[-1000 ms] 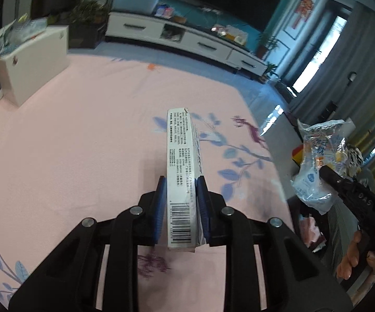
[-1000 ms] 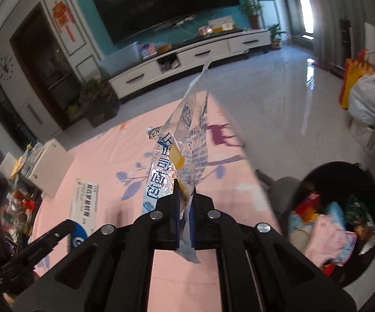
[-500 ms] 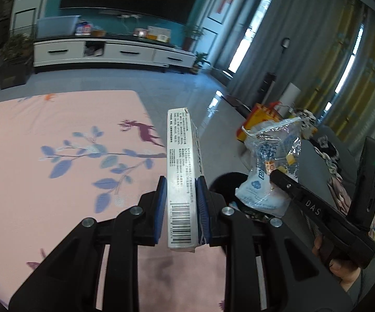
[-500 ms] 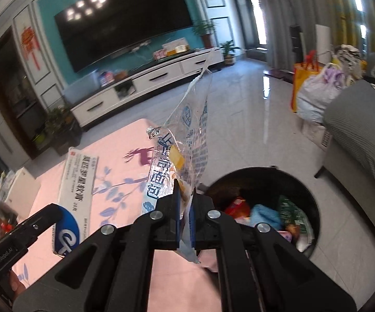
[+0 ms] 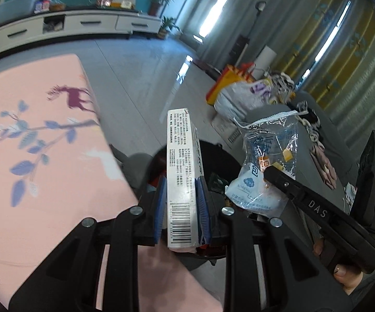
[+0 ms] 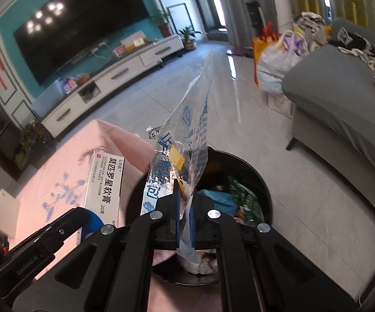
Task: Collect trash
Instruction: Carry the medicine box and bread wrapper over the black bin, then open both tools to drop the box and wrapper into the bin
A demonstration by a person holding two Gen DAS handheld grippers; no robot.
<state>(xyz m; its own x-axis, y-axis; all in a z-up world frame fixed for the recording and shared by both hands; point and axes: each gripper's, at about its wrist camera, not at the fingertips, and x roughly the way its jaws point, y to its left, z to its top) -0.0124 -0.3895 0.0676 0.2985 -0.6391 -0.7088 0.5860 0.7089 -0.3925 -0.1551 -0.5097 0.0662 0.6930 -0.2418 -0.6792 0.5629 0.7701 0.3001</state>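
My left gripper is shut on a long white ointment box with a barcode, held upright over the black trash bin. The same box shows at the left of the right wrist view. My right gripper is shut on a crumpled clear plastic wrapper with blue print, also above the black trash bin. That wrapper hangs beside the box in the left wrist view. The bin holds several colourful scraps.
A table with a pink flower-print cloth lies left of the bin. A grey sofa stands to the right, with full bags on the tiled floor beyond. A white TV cabinet lines the far wall.
Both grippers have swung right, off the pink table and over the black bin, each keeping its hold. The bin has come from the view's edge to right beneath the fingers.
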